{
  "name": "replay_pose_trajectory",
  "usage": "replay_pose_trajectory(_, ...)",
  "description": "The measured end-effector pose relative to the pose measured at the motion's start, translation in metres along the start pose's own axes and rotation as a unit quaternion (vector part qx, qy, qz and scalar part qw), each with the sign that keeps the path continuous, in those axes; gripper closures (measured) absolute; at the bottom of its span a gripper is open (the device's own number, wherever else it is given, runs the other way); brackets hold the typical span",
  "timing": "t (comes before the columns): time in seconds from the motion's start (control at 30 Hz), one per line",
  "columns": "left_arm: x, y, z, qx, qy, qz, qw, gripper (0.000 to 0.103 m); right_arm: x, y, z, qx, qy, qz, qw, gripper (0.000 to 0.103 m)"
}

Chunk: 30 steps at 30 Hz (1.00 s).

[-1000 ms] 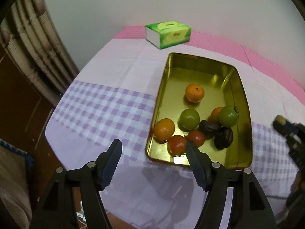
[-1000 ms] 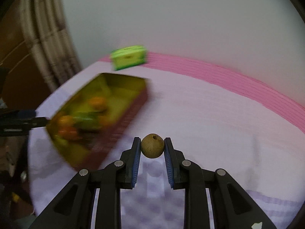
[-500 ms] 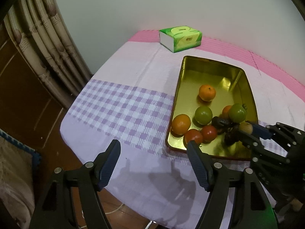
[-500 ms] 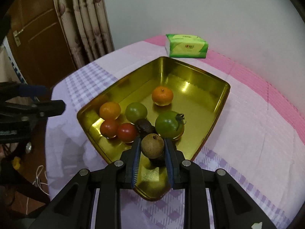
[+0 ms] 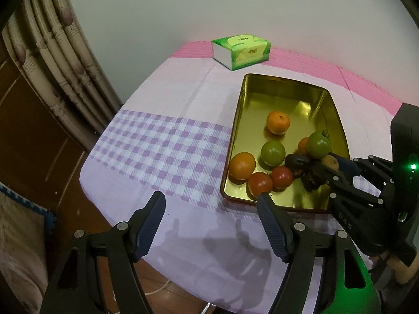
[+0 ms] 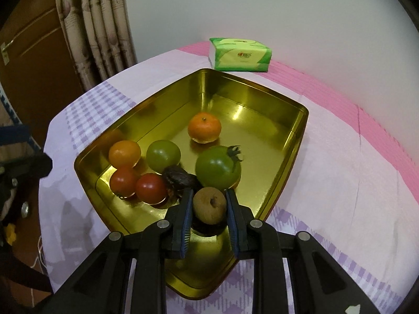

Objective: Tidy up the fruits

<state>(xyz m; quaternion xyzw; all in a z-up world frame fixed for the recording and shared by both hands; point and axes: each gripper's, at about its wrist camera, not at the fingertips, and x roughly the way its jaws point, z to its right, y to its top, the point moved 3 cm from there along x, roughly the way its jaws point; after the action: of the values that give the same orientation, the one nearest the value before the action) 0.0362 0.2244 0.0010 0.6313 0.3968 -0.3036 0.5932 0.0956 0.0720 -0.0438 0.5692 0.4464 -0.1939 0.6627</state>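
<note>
So since half a second back the right gripper has dropped lower into the rectangular gold metal tray, and the small round brown fruit it's clamped on now sits right over the dark wrinkled fruits near the tray's front corner. The left gripper hasn't done much.

Biggest to smallest: the tabletop with its pink and purple-checked cloth carries the one tray, long axis running away from the left camera toward the wall. One green tissue pack lies just beyond the tray's far end, apart from it.

Fruit count in the tray: two green tomatoes, the bigger with its dark stem pointing up and to the right; orange ones, two clear in the right view plus a third peeking out behind the big green one in the left view; two red tomatoes touching each other; and two dark wrinkled fruits as far as I can tell.

The right gripper reaches in over the tray's near right corner, angled down, fingers squeezed on both sides of the brown fruit, whose little dimple faces the camera. The left gripper hovers wide open and holding nothing over the cloth's near edge, just beside the tray's front-left corner.
</note>
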Motion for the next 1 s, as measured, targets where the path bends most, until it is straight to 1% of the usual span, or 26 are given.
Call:
replay_pose_trajectory(0.1, -0.001, -0.001, 0.002, 0.004, -0.002, 0.001, 1.0, 0.03, 0.0, -0.001, -0.002, 0.0, -0.003, -0.001, 1.0, 0.078)
replay_pose_trajectory(0.17, 0.0, -0.002, 0.002, 0.003, -0.001, 0.0, 1.0, 0.03, -0.001, -0.001, -0.002, 0.004, -0.004, 0.0, 1.0, 0.069)
replay_pose_trajectory(0.3, 0.0, -0.002, 0.002, 0.003, 0.0, 0.0, 1.0, 0.03, -0.007, -0.002, -0.002, 0.018, -0.002, 0.007, 1.0, 0.061)
replay_pose_trajectory(0.37, 0.0, -0.002, 0.002, 0.002, 0.0, 0.0, 1.0, 0.03, -0.011, -0.002, -0.001, 0.024, -0.006, 0.008, 1.0, 0.052)
replay_pose_trajectory(0.4, 0.0, -0.003, 0.003, 0.002, 0.0, -0.001, 1.0, 0.03, -0.015, -0.002, -0.002, 0.027, -0.005, 0.011, 1.0, 0.05)
replay_pose_trajectory(0.47, 0.0, -0.003, 0.002, 0.002, 0.001, -0.002, 1.0, 0.03, -0.021, -0.003, -0.003, 0.032, -0.006, 0.015, 0.999, 0.044)
replay_pose_trajectory(0.53, 0.0, -0.003, 0.002, 0.003, 0.001, -0.002, 1.0, 0.03, -0.029, -0.004, -0.004, 0.035, -0.013, 0.022, 0.999, 0.035)
replay_pose_trajectory(0.6, 0.001, -0.004, 0.002, 0.002, 0.003, -0.002, 1.0, 0.03, -0.037, -0.005, -0.005, 0.034, -0.018, 0.028, 0.999, 0.031)
replay_pose_trajectory(0.77, 0.003, -0.005, 0.002, 0.0, 0.005, -0.005, 1.0, 0.03, -0.054, -0.014, -0.006, 0.043, -0.035, 0.042, 0.998, 0.012)
replay_pose_trajectory(0.87, 0.004, -0.006, 0.002, 0.001, 0.006, -0.007, 1.0, 0.03, -0.054, -0.02, -0.006, 0.049, -0.037, 0.033, 0.998, 0.01)
replay_pose_trajectory(0.93, 0.004, -0.006, 0.003, 0.003, 0.007, -0.007, 0.9999, 0.03, -0.052, -0.022, -0.005, 0.051, -0.039, 0.023, 0.998, 0.006)
replay_pose_trajectory(1.0, 0.004, -0.007, 0.004, 0.004, 0.009, -0.006, 0.9999, 0.03, -0.051, -0.025, -0.004, 0.058, -0.039, 0.018, 0.997, 0.005)
